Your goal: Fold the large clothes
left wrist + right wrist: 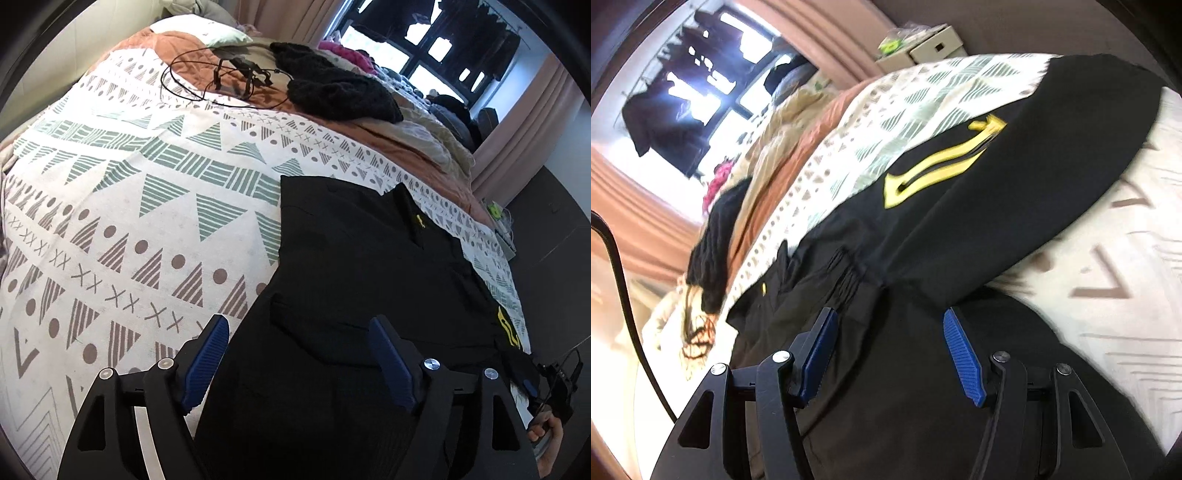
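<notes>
Garment: black jacket (351, 266) with yellow markings, lying on the patterned bedspread (122, 206) near the bed's front edge; a small yellow logo shows by the collar and a larger yellow emblem (938, 162) on a sleeve or side panel that lies across the body.
Step in hand: by my reading, a fold has just been laid and let go; the jacket sits as a fairly compact dark shape with the marked panel brought inward, though how many folds it has I cannot tell.
Left tool (299, 332): jaws wide apart above the jacket's near part, nothing between the blue pads, cloth not pinched.
Right tool (890, 325): jaws apart over the gathered, elasticated hem or cuff, holding nothing; this view is blurred.
Next move: probably calls for both tools to pick fresh corners or edges of the near end, pinching all layers together, then carry them toward the collar without dragging the fold open.
Risk: slippery fabric may slide and let the layers part.
Other laundry: black knitted garment (340, 85) farther up the bed beside a black cable (192, 85), well apart from the jacket.
Containers: a pale box (934, 46) with a cut-out handle stands beyond the bed; a green item rests on top, and its contents are hidden.
</notes>
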`<state>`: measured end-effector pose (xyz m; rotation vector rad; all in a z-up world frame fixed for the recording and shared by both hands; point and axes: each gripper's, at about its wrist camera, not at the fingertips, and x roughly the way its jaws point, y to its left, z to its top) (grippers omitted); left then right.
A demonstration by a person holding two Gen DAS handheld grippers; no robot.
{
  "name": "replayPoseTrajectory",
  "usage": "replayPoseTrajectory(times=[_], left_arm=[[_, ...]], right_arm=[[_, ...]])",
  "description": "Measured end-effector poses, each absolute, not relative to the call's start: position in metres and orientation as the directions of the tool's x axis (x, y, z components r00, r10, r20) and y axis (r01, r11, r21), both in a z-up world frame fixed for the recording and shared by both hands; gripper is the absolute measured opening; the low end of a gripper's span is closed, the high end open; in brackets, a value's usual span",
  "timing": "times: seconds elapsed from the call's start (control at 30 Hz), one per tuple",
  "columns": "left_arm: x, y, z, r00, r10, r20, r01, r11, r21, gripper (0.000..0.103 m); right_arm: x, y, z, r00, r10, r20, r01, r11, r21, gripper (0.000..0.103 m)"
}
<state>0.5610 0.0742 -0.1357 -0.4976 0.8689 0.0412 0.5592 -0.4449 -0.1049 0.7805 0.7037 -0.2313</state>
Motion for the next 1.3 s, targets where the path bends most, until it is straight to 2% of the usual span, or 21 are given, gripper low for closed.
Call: replayPoseTrajectory(times=[0.27, 0.6, 1.0, 1.07, 1.1, 1.2, 1.27, 1.3], left_arm=[[0.547, 0.046, -0.119, 0.689, -0.155, -0.708, -0.220, 0.886, -0.408, 0.080], [0.544, -0.013, -0.108, 0.715, -0.206, -0.668, -0.140, 0.894, -0.425, 0.080], [0.560, -0.049, -0.121, 0.706, -0.161, -0.690, -0.106, 0.939, -0.328, 0.080], [0.561, -0.050, -0.123, 0.703, -0.152, -0.695, -0.106, 0.943, -0.314, 0.080], [0.561, -0.050, -0.124, 0.701, -0.150, -0.698, -0.107, 0.944, -0.311, 0.080], [0.563, -0.049, -0.127, 0.693, -0.146, -0.706, -0.108, 0.947, -0.302, 0.080], [0.564, -0.048, -0.128, 0.689, -0.144, -0.711, -0.109, 0.948, -0.298, 0.080], [0.564, -0.047, -0.129, 0.687, -0.142, -0.712, -0.111, 0.948, -0.297, 0.080]], right_arm=[[0.520, -0.495, -0.103, 0.787, 0.000, -0.616, 0.489, 0.609, 0.625, 0.060], [0.495, -0.557, -0.115, 0.809, -0.041, -0.586, 0.516, 0.526, 0.675, 0.060], [0.501, -0.621, -0.147, 0.805, -0.024, -0.592, 0.529, 0.480, 0.700, 0.052], [0.504, -0.629, -0.156, 0.807, -0.007, -0.590, 0.527, 0.459, 0.716, 0.043], [0.505, -0.633, -0.159, 0.816, 0.001, -0.579, 0.517, 0.449, 0.729, 0.035], [0.511, -0.637, -0.162, 0.824, 0.012, -0.567, 0.503, 0.446, 0.741, 0.028], [0.516, -0.637, -0.163, 0.827, 0.024, -0.562, 0.493, 0.452, 0.743, 0.019], [0.517, -0.636, -0.165, 0.829, 0.032, -0.558, 0.486, 0.451, 0.748, 0.008]])
